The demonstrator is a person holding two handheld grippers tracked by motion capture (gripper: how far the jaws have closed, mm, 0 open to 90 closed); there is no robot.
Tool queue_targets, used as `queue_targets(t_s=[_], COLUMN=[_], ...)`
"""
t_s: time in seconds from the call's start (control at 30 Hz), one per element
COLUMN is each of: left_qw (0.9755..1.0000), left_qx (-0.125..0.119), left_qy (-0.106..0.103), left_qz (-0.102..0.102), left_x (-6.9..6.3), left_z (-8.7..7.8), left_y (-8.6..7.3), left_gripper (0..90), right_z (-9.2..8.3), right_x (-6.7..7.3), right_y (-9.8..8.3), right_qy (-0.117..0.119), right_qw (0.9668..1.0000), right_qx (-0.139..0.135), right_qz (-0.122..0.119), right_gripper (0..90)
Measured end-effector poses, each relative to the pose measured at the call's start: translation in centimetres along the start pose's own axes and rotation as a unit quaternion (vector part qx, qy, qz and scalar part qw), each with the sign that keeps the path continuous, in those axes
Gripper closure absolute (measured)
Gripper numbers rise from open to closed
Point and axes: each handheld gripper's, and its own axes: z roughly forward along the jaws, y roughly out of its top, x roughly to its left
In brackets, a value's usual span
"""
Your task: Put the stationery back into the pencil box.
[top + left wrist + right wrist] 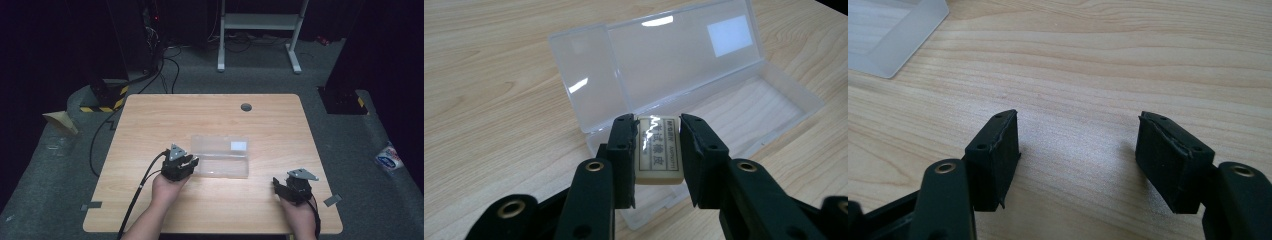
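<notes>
Forearms and hands come in from the near edge of the high view, each hand bearing a black gripper over the table (150, 115), a broad rectangle of pale wood-grain laminate with rounded corners and a small dark grommet near its far edge. Next in size is the clear plastic case (744, 115), long and shallow, lying open near the table's middle: its lid is folded back flat, glossy and catching glare, with a white label patch near one end, and its tray appears bare.

Left gripper (656, 131) is clamped on the eraser (658, 150), a small cream block with rounded edges and a printed sleeve of dark characters, held lengthwise between the pads just over the near end of the tray. Right gripper (1078, 135) hovers low over bare wood, well apart from the case, its ribbed pads spread with nothing between them.

The step in hand looks like placing the eraser into the case. The next move would call for lowering it until it rests on the tray floor, clear of the thin wall, before letting go; the light case could slide if nudged.
</notes>
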Motion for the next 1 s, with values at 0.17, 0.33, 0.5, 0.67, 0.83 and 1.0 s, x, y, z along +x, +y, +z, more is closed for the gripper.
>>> queue_targets(t_s=[0.17,0.33,0.5,0.67,0.83,1.0], left_qw=[1.0,0.9998,0.9996,0.9991,0.9988,0.9984], left_qx=[0.005,0.014,0.021,0.03,0.032,0.035], left_qy=[0.004,0.011,0.017,0.031,0.036,0.044], left_qz=[0.005,0.001,0.0,0.0,-0.004,-0.002], left_x=[-0.2,-0.1,0.1,0.1,0.1,0.0], left_z=[0.7,1.5,2.0,2.7,3.1,3.4], left_y=[0.3,0.1,0.0,-0.3,-0.4,-0.5], left_gripper=[67.9,67.9,67.9,67.9,67.9,67.8], right_z=[0.0,0.0,0.0,0.0,0.0,0.0], right_x=[0.0,0.0,0.0,0.0,0.0,0.0], right_y=[0.0,0.0,0.0,0.0,0.0,0.0], right_qy=[0.0,0.0,0.001,0.0,0.001,0.001], right_qw=[1.0,1.0,1.0,1.0,1.0,1.0], right_qx=[0.0,-0.001,-0.001,0.0,-0.001,-0.001], right_qz=[0.0,-0.002,-0.002,0.0,-0.002,-0.001], right_gripper=[33.6,33.6,33.6,33.6,33.6,33.6])
